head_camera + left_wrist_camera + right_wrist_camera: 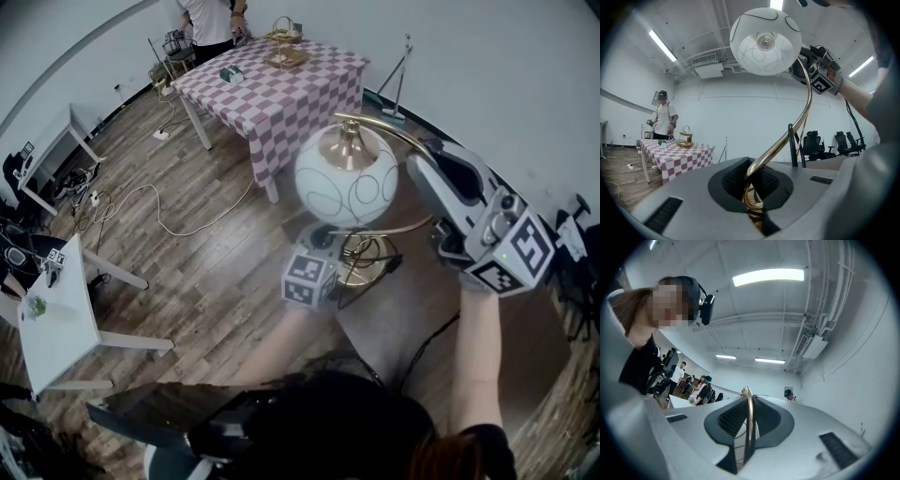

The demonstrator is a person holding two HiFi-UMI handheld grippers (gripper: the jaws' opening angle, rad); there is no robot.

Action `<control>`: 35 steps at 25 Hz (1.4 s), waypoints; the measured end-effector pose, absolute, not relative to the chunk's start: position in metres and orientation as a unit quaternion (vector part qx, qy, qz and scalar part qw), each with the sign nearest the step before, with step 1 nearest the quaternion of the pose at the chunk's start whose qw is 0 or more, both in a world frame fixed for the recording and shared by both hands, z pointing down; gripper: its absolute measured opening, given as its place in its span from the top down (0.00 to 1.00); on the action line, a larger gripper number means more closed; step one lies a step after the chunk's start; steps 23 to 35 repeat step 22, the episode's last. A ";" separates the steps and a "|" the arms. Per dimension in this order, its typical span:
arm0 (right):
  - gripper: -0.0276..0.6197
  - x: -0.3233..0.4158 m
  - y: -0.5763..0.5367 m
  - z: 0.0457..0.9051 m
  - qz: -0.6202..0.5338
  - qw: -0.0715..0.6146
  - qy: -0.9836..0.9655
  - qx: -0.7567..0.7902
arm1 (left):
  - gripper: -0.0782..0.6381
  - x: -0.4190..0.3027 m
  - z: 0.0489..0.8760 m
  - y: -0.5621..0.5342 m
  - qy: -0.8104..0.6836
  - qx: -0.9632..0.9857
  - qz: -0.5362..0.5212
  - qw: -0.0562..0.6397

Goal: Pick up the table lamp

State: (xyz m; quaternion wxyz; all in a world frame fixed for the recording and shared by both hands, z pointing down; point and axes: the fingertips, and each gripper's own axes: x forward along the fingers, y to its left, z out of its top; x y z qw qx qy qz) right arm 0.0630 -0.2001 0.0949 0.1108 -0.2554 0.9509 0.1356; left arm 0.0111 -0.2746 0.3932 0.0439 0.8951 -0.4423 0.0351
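You held the lamp (347, 183) up over the wooden floor (216, 272), upright, its white round shade on top. Your left hand-held gripper (753, 206) was closed on the brass stem (787, 140) low down, near the base. Your right hand-held gripper (746, 437) was clamped on the thin brass arm (398, 134) higher up, just beside the shade.
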 end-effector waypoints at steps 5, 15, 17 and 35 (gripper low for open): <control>0.89 0.064 -0.203 0.096 0.135 0.110 0.951 -0.257 | 0.89 0.011 0.393 -0.278 -0.443 0.895 0.036 0.043; 0.89 0.064 -0.208 0.101 0.133 0.106 0.950 -0.262 | 0.89 0.012 0.401 -0.281 -0.441 0.895 0.039 0.046; 0.89 0.065 -0.209 0.101 0.133 0.105 0.950 -0.262 | 0.89 0.013 0.400 -0.281 -0.440 0.896 0.039 0.048; 0.89 0.067 -0.214 0.105 0.130 0.105 0.950 -0.262 | 0.89 0.015 0.404 -0.286 -0.440 0.896 0.041 0.049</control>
